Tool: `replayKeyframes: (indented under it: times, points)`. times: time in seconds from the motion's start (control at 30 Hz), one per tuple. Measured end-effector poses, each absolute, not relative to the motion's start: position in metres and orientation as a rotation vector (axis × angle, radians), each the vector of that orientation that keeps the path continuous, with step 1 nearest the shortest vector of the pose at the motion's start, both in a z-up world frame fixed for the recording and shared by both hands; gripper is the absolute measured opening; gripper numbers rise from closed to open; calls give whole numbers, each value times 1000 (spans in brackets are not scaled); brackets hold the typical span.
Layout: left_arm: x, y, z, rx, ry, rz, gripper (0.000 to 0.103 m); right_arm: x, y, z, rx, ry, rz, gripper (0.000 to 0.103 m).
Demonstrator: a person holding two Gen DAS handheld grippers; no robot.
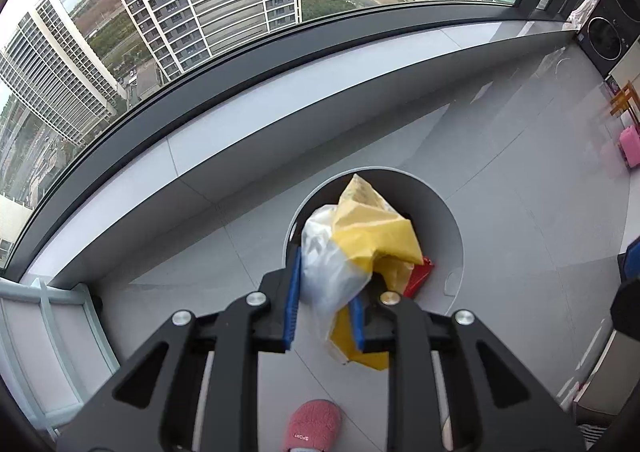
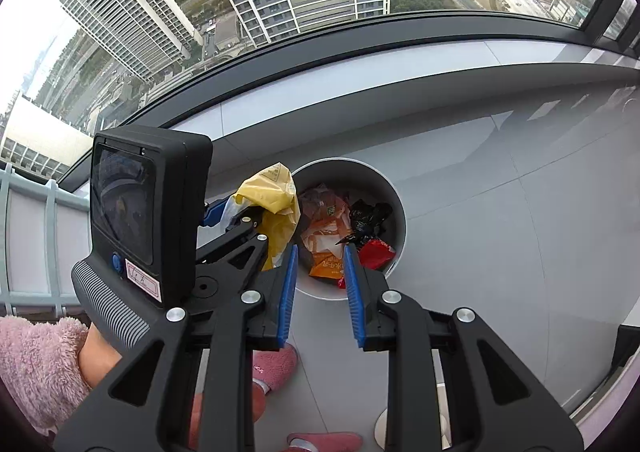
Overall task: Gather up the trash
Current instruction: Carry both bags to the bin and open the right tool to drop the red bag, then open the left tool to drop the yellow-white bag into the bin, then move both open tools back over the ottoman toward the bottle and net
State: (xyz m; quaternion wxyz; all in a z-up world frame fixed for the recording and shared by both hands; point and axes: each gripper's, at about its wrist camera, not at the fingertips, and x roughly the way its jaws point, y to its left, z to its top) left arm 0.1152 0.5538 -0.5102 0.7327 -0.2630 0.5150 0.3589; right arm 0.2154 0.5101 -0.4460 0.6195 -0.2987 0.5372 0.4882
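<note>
My left gripper [image 1: 326, 288] is shut on a crumpled yellow and clear plastic bag [image 1: 360, 236] and holds it over the left side of a round grey trash bin [image 1: 448, 220]. In the right wrist view the left gripper [image 2: 236, 218] with the yellow bag [image 2: 276, 200] hovers at the bin's left rim [image 2: 396, 196]. The bin holds orange wrappers [image 2: 326, 224], a black bag [image 2: 366, 218] and a red wrapper [image 2: 374, 252]. My right gripper [image 2: 320, 272] is open and empty, above the bin's near edge.
The bin stands on a grey tiled floor [image 2: 500, 232] beside a low grey ledge [image 2: 360, 92] under a big window. The person's pink slippers [image 2: 276, 368] are just before the bin. A washing machine [image 1: 604, 36] and a pink case [image 1: 630, 146] stand far right.
</note>
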Motion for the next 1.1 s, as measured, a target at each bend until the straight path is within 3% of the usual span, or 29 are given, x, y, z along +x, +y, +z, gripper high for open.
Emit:
replayKeyframes:
  times: [0.03,0.13,0.17,0.5,0.63,0.73,1.1]
  points:
    - [119,554,-516,-574,1135,785,25,215,510,-447,-686,1232,1121,22]
    - [122,554,-526,-573,1131,785,63,216,509,-450,-679,1234,1111,22]
    - [123,553,-527,-568,1128,788,70,217,507,-452,-675,1236,1105,22]
    - [126,535,-484,-503,1159,710,71,223,479,-431,-582,1231,1029,22]
    - [124,530,-439,-453,1158,703,71,221,452,-407,-528,1205,973,22]
    - [117,513,-398,-422,1142,684,71,214,428,-389,-481,1187,915,31]
    - [116,386,-263,-223,1167,364,71,186,283,-305,-314,1184,607,32]
